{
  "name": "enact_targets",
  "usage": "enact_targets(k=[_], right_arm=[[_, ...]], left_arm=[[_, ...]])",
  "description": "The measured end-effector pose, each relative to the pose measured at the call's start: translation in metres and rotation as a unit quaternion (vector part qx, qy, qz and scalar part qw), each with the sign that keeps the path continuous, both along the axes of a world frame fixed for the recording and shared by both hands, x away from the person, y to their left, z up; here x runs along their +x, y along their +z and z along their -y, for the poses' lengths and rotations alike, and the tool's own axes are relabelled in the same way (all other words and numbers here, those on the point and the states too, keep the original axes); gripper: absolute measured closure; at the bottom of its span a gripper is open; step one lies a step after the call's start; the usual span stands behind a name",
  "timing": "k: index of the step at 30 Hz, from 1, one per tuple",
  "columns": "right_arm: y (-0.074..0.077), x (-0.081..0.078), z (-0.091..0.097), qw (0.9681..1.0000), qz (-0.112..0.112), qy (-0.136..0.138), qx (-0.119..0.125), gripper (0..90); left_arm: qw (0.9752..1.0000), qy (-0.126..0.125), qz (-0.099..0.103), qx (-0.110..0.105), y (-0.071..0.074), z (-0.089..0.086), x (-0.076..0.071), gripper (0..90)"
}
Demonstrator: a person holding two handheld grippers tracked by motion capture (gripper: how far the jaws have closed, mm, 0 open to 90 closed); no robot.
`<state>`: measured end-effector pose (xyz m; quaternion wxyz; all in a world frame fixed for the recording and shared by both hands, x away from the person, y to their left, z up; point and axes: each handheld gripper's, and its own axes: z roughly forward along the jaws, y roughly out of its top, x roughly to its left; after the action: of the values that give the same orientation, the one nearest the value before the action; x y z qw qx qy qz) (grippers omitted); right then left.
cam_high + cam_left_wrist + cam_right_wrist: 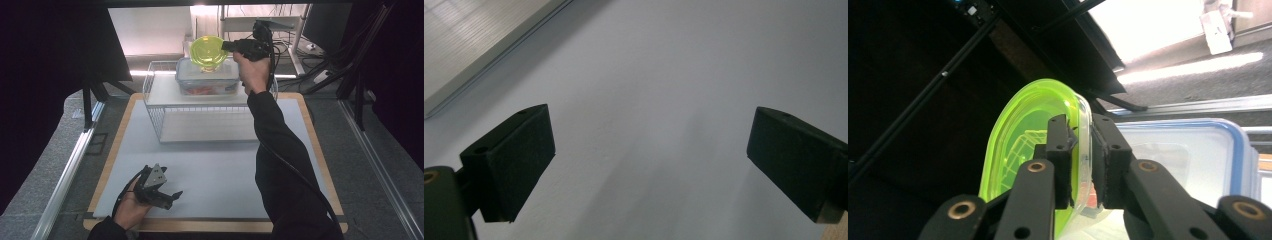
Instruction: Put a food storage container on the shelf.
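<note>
A translucent yellow-green bowl (pixel 206 51) is tilted on its side above a clear lidded food container (pixel 207 82) that stands on the top shelf of a white wire rack (pixel 160 95). My right gripper (pixel 227 46) reaches it from the right. In the right gripper view its jaws (pixel 1080 122) are shut on the bowl's (pixel 1018 135) rim, one pad inside and one outside, with the container's blue-edged lid (pixel 1188 160) just behind. My left gripper (pixel 172 196) rests near the table's front left, open, with nothing but bare mat between its pads (pixel 516 160).
The rack stands at the back middle of the white mat (pixel 210 170), which lies on a wooden board. A lower rack shelf (pixel 205 127) is bare. Dark stands and cables crowd the back right; a metal rail runs along the left.
</note>
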<state>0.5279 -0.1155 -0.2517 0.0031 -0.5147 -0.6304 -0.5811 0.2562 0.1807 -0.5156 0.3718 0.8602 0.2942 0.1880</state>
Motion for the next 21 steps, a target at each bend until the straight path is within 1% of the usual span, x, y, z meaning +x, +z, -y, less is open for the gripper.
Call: enact_targets(k=[2, 3, 4, 9, 10, 14, 15, 16, 18, 21], right_arm=[[-0.0007, 0.0003, -0.002, 0.9999, -0.001, -0.004, -0.014, 73.1], [-0.0015, 0.0005, -0.0021, 0.9999, -0.001, -0.006, -0.014, 71.2], [-0.0021, 0.0009, -0.0023, 0.9999, -0.004, -0.009, -0.01, 70.9], [-0.0052, 0.002, -0.0025, 0.9999, -0.006, -0.007, -0.01, 70.0], [-0.0061, 0.0022, -0.0031, 0.9999, -0.006, -0.007, -0.011, 68.3], [-0.0062, 0.0028, -0.003, 0.9999, -0.008, -0.008, -0.008, 67.3], [-0.0067, 0.0032, -0.0028, 0.9999, -0.008, -0.008, -0.009, 66.5], [-0.0078, 0.004, -0.002, 0.9999, -0.008, -0.007, -0.01, 63.7], [-0.0082, 0.0039, -0.0014, 0.9998, -0.004, -0.012, -0.012, 61.7], [-0.0088, 0.0041, -0.0003, 0.9999, -0.003, -0.009, -0.013, 58.7]], left_arm=[[1.0, 0.0, 0.0, 0.0, -0.0001, 0.0, 0.0001, 5.0], [1.0, 0.0, -0.001, 0.001, -0.0003, 0.0002, 0.0002, 5.0], [1.0, -0.001, -0.001, 0.001, -0.0003, 0.0003, 0.0001, 5.1], [1.0, -0.003, -0.002, 0.002, -0.0007, 0.0008, 0.0002, 5.1], [1.0, -0.003, -0.003, 0.002, -0.001, 0.001, 0.0002, 5.1], [1.0, -0.004, -0.002, 0.003, -0.001, 0.0013, 0.0001, 5.1], [1.0, -0.004, -0.002, 0.003, -0.001, 0.0012, 0.0001, 5.1], [1.0, -0.004, -0.002, 0.003, -0.001, 0.0012, 0.0001, 5.1], [1.0, -0.003, -0.003, 0.003, -0.0011, 0.001, 0.0002, 5.1], [1.0, -0.003, -0.002, 0.003, -0.0011, 0.0012, 0.0002, 5.1]])
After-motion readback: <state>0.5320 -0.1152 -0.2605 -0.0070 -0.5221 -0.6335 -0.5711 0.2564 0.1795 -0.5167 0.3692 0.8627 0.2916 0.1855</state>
